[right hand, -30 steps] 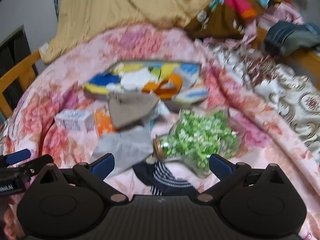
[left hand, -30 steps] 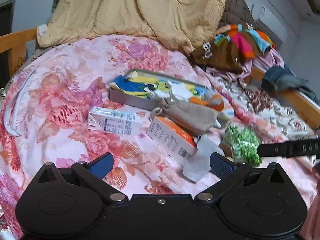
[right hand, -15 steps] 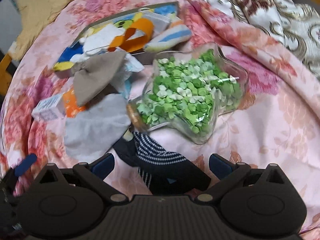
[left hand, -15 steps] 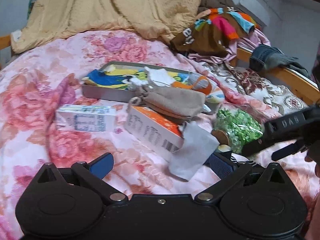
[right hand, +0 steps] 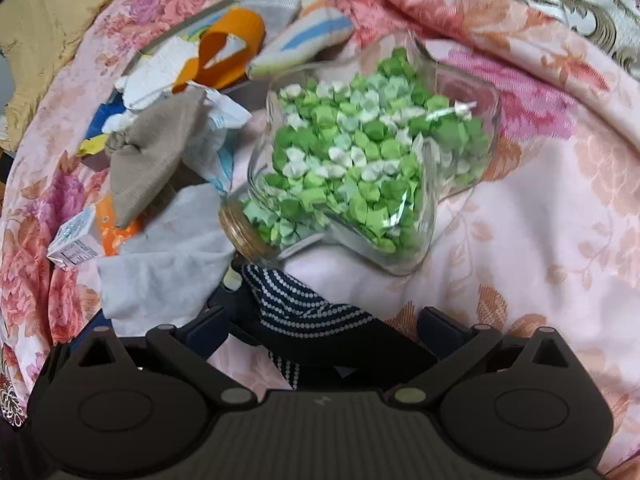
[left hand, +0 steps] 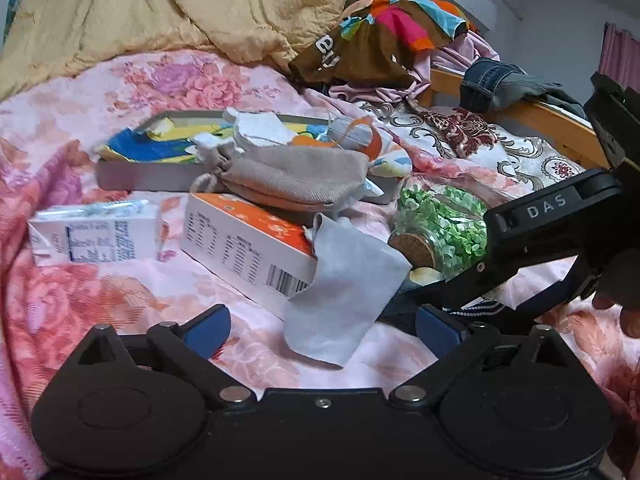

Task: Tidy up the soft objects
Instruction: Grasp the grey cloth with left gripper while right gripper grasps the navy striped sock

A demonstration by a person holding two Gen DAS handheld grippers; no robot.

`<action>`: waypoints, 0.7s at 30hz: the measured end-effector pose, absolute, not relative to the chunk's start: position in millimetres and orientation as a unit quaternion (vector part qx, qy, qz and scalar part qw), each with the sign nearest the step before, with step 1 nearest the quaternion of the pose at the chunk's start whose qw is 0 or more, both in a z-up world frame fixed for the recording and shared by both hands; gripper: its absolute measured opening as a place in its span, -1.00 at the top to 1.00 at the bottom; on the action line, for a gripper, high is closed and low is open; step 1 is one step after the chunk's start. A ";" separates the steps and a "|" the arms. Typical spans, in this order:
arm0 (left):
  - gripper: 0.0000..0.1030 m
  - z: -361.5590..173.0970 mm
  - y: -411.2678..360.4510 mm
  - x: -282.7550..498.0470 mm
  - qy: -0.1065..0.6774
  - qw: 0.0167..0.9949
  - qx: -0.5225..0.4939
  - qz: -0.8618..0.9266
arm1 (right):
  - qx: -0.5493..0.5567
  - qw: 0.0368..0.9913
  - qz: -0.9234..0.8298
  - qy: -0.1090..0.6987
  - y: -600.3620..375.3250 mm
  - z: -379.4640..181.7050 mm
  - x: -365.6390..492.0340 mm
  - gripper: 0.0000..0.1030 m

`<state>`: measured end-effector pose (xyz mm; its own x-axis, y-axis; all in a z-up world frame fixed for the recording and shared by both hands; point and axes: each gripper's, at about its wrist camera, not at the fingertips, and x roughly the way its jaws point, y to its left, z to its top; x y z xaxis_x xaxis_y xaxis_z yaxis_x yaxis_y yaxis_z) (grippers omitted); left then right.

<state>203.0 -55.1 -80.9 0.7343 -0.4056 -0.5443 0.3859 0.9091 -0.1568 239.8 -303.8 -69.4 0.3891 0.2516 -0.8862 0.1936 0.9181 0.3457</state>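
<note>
In the left wrist view, the left gripper (left hand: pixel 322 322) is spread wide above the pink floral bedspread (left hand: pixel 80 292), with a grey cloth (left hand: pixel 344 292) at centre and an orange box (left hand: pixel 248 248) beside it. The right wrist view alone shows the right gripper (right hand: pixel 322 330) spread around a navy striped sock (right hand: pixel 304 312), seemingly not pinching it, below a star-shaped jar (right hand: pixel 372 168).

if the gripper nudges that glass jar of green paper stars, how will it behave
The glass jar looks rigid and fragile. Lying on its side on the soft bedspread, its star-shaped lobes would probably stop it rolling. Smooth glass may slip in a gripper; the paper filling suggests modest weight.
</note>
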 end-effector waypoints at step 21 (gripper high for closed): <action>0.81 -80.4 -50.5 206.3 0.305 0.924 -0.055 -0.226 | 0.307 0.790 0.061 0.528 -310.8 -78.6 243.9 -1.00</action>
<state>206.3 -50.5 -80.4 0.7121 -0.4505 -0.5385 0.3834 0.8920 -0.2394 243.9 -310.8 -78.6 0.4358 0.4194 -0.7964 0.2278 0.8046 0.5484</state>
